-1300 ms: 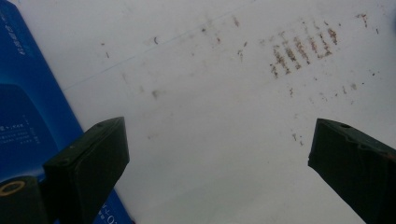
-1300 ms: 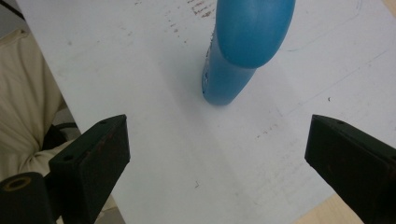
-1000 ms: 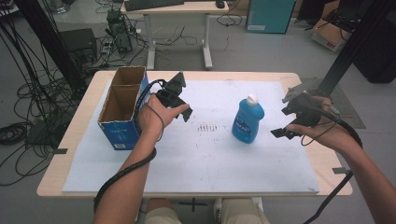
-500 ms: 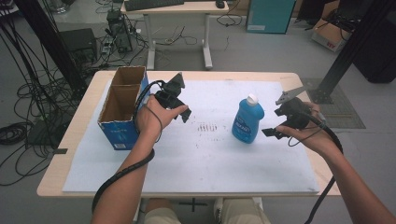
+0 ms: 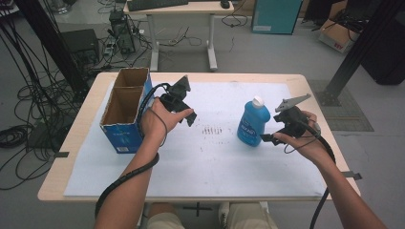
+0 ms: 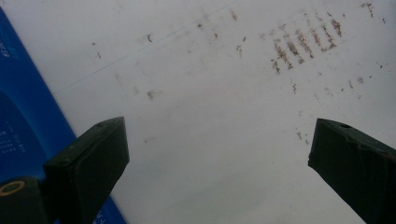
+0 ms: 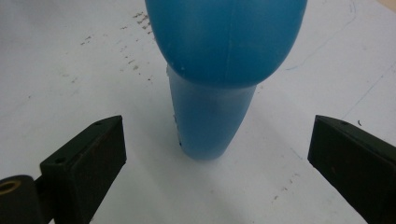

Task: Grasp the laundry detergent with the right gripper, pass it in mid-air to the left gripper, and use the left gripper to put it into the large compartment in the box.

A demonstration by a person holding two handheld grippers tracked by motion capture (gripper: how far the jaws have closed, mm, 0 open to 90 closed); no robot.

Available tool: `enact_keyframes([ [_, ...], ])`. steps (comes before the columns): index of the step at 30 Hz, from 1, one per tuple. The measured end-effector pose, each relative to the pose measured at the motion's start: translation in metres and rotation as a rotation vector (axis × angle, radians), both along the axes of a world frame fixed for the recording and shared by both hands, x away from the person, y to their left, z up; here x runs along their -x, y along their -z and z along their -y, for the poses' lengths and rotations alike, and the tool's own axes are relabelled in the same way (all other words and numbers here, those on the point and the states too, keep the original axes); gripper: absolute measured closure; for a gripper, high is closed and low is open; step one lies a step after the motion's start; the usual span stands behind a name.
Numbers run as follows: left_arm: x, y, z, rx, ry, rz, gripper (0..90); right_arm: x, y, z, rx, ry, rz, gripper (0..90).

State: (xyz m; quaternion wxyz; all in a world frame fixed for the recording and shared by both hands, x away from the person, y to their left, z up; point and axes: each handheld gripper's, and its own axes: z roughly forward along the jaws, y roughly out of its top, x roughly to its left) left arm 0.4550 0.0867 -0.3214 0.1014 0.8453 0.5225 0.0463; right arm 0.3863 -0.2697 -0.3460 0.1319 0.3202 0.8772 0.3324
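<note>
Two claws are in play, both with jaws spread wide and holding nothing. Nearest the person, the right claw (image 5: 271,139) hangs just above the bench (image 5: 296,81), its jaws pointing toward the blue bottle (image 5: 252,122) that stands immediately to its left. In the right gripper view the bottle (image 7: 219,70) sits centred between the two jaws and slightly ahead of them, not yet touched by either.

The bottle stands upright on the white sheet (image 5: 200,162), white cap up, so its long axis is vertical. The jaws flank it on either side at the level of its lower body. The right claw is by far the nearer one. A short forward push would probably bring the bottle fully between the jaws for closing.

Farther left, the left claw (image 5: 188,117) is held over the white sheet beside the open cardboard box (image 5: 125,112), well apart from the bottle. The left gripper view shows bare sheet with brown scuff marks (image 6: 303,44) between its jaws, and the box's blue side (image 6: 23,126) at the left edge.

The box stands at the left end of the bench, open side up, and appears empty.
</note>
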Motion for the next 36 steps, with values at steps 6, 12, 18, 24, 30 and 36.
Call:
enact_keyframes([
  [6,-0.001,0.001,0.001,0.003,0.004,-0.001,5.3,0.000,0.008,-0.005,-0.020,0.012,0.021,3.6],
  [12,0.000,0.002,0.001,0.000,0.005,0.003,5.3,-0.001,0.017,-0.009,-0.042,0.021,0.036,3.5],
  [18,0.000,0.003,0.001,0.002,0.003,-0.005,5.3,-0.003,0.023,-0.012,-0.055,0.022,0.062,3.4],
  [24,-0.001,0.003,0.001,0.002,0.006,-0.002,5.3,-0.004,0.028,-0.015,-0.068,0.021,0.085,3.3],
  [30,-0.001,0.004,0.001,0.002,0.004,0.000,5.3,-0.005,0.032,-0.017,-0.077,0.027,0.088,3.2],
  [36,-0.001,0.005,0.002,0.004,0.003,0.000,5.3,-0.007,0.035,-0.019,-0.085,0.024,0.102,2.9],
])
